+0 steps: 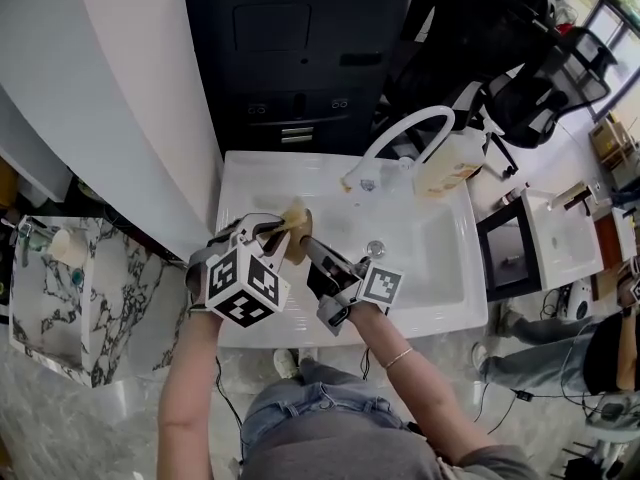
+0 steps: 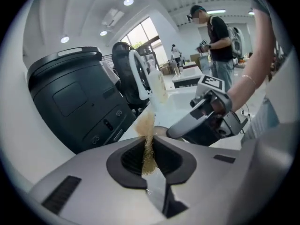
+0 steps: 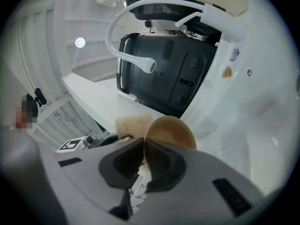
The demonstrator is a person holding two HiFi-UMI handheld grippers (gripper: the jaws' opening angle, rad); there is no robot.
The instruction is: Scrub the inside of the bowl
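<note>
Left gripper (image 2: 149,150) pinches sponge (image 2: 146,124), right gripper (image 3: 143,159) clamps bowl (image 3: 171,131) rim

A white sink (image 1: 440,268) with a curved white faucet (image 1: 405,123) sits in front of a black cabinet (image 1: 290,48). A white wall (image 1: 110,88) rises at the left, beside a marble-topped stand (image 1: 120,308) on a pale glossy floor (image 1: 130,418). A black office chair (image 1: 545,78) stands at the right. Round ceiling lights (image 2: 128,2) and a bright window (image 2: 140,34) light the room
</note>
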